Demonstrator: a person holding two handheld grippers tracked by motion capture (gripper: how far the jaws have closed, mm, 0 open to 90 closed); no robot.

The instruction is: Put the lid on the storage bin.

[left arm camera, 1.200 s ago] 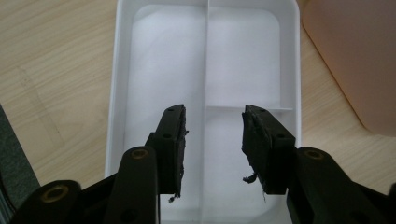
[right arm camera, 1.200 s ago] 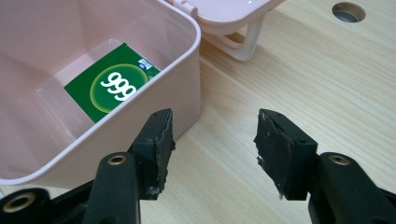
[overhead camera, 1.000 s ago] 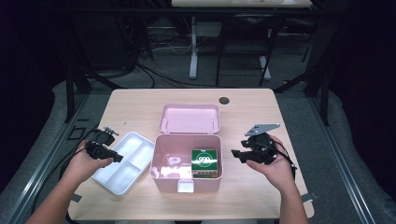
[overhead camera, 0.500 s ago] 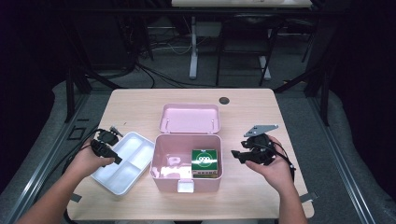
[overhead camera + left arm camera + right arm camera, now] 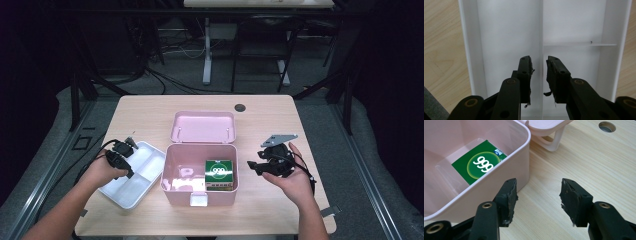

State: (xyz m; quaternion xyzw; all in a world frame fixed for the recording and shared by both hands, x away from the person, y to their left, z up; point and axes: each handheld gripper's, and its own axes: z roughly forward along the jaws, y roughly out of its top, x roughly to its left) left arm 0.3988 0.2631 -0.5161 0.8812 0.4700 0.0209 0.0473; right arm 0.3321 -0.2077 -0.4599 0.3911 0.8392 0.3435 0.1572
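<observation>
Pale wooden table [image 5: 150,115] in a dark room. One pink box [image 5: 172,167], lid [image 5: 202,127] off behind, holding one green carton [image 5: 219,172]. One white divided tray [image 5: 145,162], bare. Left gripper [image 5: 540,67] above tray divider, jaws just closing, gripping nothing. Right gripper [image 5: 537,192] agape beside box, holding nothing.

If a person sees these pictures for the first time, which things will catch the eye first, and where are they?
The open pink box at the table's middle stands out, with a green carton marked 999 inside at its right and its lid lying behind it. To its left, the left gripper straddles the divider of a white tray, its jaws having just been closing. The right gripper waits open beside the box.
</observation>
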